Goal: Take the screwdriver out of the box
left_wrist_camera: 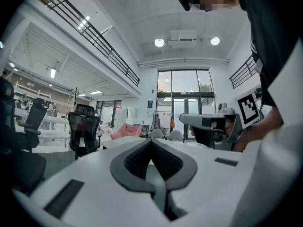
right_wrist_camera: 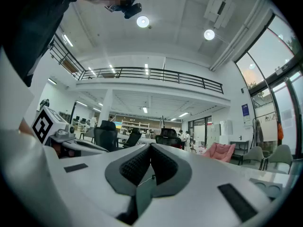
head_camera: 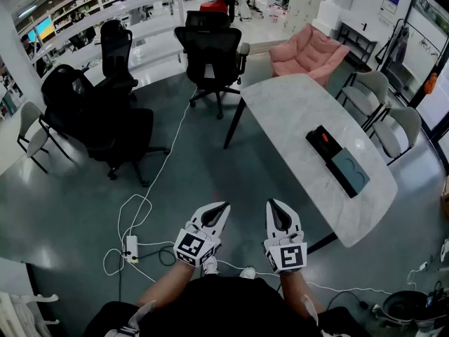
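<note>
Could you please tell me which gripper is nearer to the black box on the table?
Right. The right gripper is just short of the table, down-left of the box in the head view; the left gripper is beside it, farther left.

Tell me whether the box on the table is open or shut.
Open, it seems: the box lies spread flat on the table, a black half holding something orange beside a grey-blue half.

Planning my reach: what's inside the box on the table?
The box lies open. In its black half sits an orange-red piece, probably the screwdriver's handle; the shaft is too small to make out. The grey-blue half shows only shallow recesses.
</note>
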Action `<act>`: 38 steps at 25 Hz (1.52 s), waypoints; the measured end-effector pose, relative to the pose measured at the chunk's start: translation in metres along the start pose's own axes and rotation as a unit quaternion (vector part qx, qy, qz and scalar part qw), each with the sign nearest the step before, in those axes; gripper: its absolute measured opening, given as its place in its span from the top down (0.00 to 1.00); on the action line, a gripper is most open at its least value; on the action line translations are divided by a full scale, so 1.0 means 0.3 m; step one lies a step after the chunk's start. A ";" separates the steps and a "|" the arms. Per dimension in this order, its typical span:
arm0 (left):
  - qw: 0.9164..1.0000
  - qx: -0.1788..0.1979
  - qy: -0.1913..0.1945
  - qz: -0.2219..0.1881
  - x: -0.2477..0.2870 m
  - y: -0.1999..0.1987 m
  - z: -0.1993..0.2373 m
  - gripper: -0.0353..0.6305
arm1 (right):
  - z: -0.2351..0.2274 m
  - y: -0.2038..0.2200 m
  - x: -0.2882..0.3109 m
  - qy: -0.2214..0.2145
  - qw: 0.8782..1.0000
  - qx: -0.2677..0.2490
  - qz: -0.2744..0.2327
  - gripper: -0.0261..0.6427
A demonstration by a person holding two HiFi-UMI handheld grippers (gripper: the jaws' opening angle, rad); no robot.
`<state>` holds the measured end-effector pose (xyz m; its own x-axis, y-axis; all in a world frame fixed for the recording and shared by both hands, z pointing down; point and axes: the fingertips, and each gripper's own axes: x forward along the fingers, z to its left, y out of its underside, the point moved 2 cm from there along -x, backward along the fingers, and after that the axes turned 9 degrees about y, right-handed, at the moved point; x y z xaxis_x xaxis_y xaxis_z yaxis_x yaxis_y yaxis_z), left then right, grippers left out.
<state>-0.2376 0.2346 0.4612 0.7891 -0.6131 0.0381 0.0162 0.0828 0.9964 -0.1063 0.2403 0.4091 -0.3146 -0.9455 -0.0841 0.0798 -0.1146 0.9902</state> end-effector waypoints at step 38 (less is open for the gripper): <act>0.999 0.037 0.011 -0.019 -0.073 -0.064 0.278 0.94 | 0.180 -0.010 0.210 0.024 0.999 0.015 -0.028 0.93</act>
<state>-0.3065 0.1810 0.4476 0.8019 -0.5974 -0.0006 0.0016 0.0011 1.0000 -0.1773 0.1975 0.4068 -0.2725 -0.9515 -0.1432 0.0341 -0.1582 0.9868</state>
